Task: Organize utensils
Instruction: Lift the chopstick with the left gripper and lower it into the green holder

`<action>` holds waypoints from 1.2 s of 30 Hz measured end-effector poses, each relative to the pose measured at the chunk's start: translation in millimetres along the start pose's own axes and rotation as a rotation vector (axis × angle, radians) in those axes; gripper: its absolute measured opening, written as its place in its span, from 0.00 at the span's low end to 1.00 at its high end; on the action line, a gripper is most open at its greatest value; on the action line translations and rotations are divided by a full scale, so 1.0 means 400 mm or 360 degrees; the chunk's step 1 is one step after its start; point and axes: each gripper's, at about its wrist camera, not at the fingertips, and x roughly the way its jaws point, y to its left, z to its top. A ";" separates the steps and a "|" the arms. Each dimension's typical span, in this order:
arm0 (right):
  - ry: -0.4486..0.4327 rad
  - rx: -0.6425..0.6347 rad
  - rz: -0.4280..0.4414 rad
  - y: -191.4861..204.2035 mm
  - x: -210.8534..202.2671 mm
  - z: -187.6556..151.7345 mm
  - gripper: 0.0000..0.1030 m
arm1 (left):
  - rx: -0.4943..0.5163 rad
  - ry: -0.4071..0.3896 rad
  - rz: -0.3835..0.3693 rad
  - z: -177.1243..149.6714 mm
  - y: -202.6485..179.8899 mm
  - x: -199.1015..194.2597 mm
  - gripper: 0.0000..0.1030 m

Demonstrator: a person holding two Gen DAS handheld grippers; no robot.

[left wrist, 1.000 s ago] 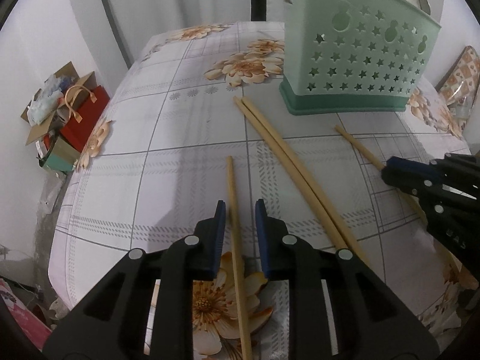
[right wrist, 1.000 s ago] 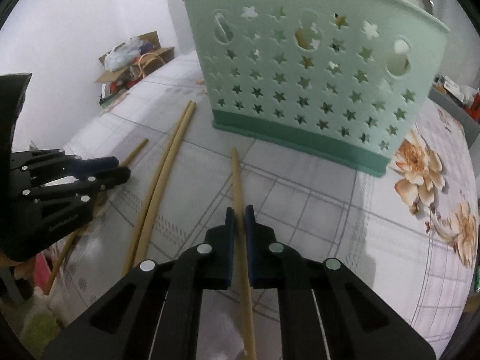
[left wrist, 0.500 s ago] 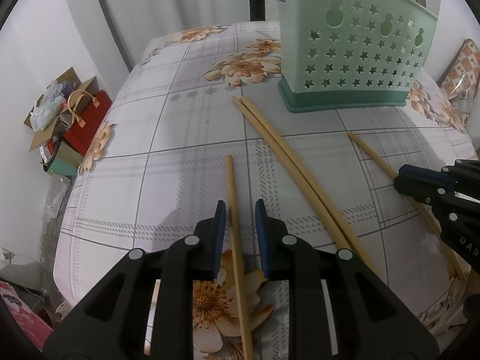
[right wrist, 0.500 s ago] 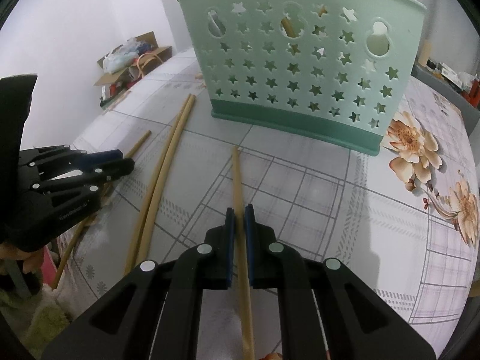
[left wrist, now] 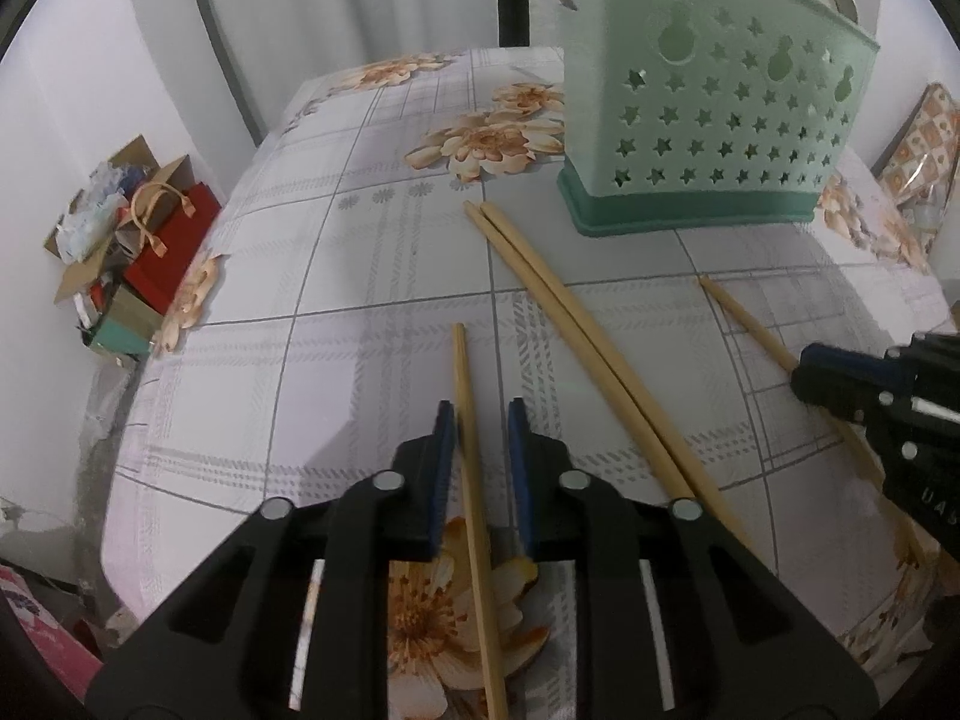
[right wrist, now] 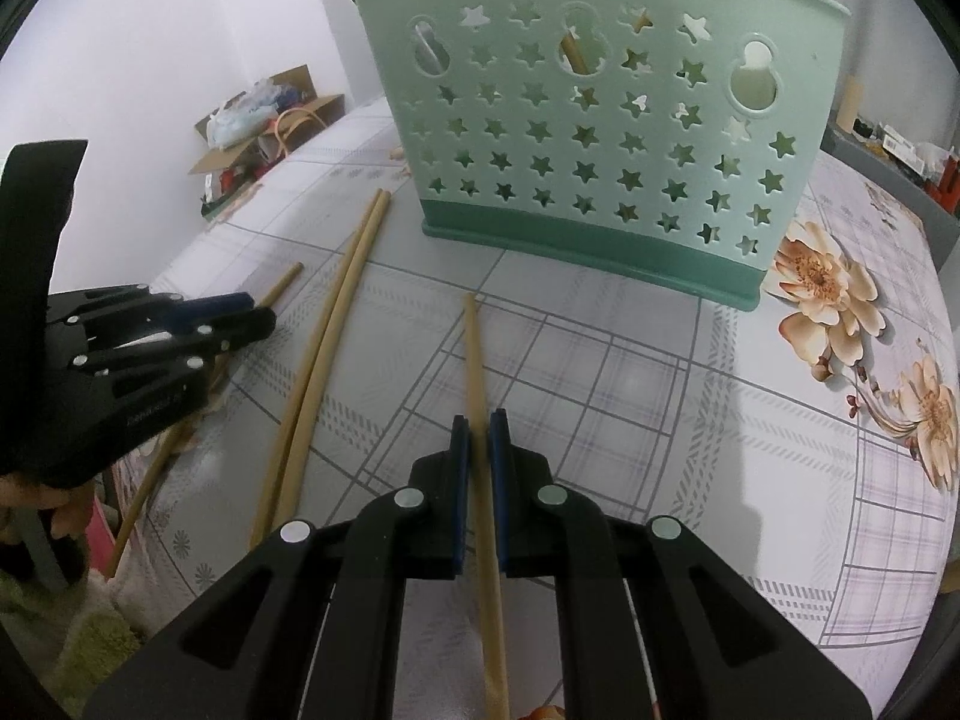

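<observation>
A mint green utensil holder point(left wrist: 708, 138) with star cut-outs stands upright on the flowered tablecloth point(left wrist: 360, 276). My left gripper point(left wrist: 480, 414) straddles one wooden chopstick point(left wrist: 461, 360) that lies on the cloth. Its jaws are closing: the left pad is against the stick and a gap shows on the right. My right gripper point(right wrist: 478, 426) is shut on a second chopstick point(right wrist: 474, 354) whose tip points at the holder point(right wrist: 600, 138). A pair of longer chopsticks point(left wrist: 552, 294) lies side by side between the two grippers. In the right wrist view the left gripper point(right wrist: 258, 312) sits at the left.
The table's left edge drops off near a cardboard box and a red bag point(left wrist: 138, 240) on the floor. Utensils stand inside the holder, seen through its holes. A shelf with small items point(right wrist: 900, 150) is beyond the table at the right.
The left jaws have narrowed a little around the chopstick. The right gripper and its chopstick have drawn back slightly from the holder. The left hand has stayed in place.
</observation>
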 end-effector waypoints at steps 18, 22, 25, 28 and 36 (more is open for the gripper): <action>-0.0009 0.0007 0.0000 -0.002 0.000 0.000 0.07 | -0.0346 -0.0316 -0.0481 0.013 0.157 -0.205 0.04; -0.0011 0.0008 0.0005 -0.003 0.001 -0.001 0.07 | -0.0354 -0.0454 -0.0563 0.022 0.178 -0.292 0.04; -0.0017 0.0017 0.0010 -0.005 -0.001 -0.003 0.07 | -0.0343 -0.0549 -0.0593 0.042 0.183 -0.343 0.04; -0.0021 0.0021 0.0016 -0.006 -0.003 -0.004 0.07 | -0.0311 -0.0648 -0.0614 0.076 0.175 -0.383 0.04; -0.0024 0.0023 0.0024 -0.009 -0.009 -0.007 0.07 | -0.0224 -0.0922 -0.0728 0.194 0.144 -0.507 0.04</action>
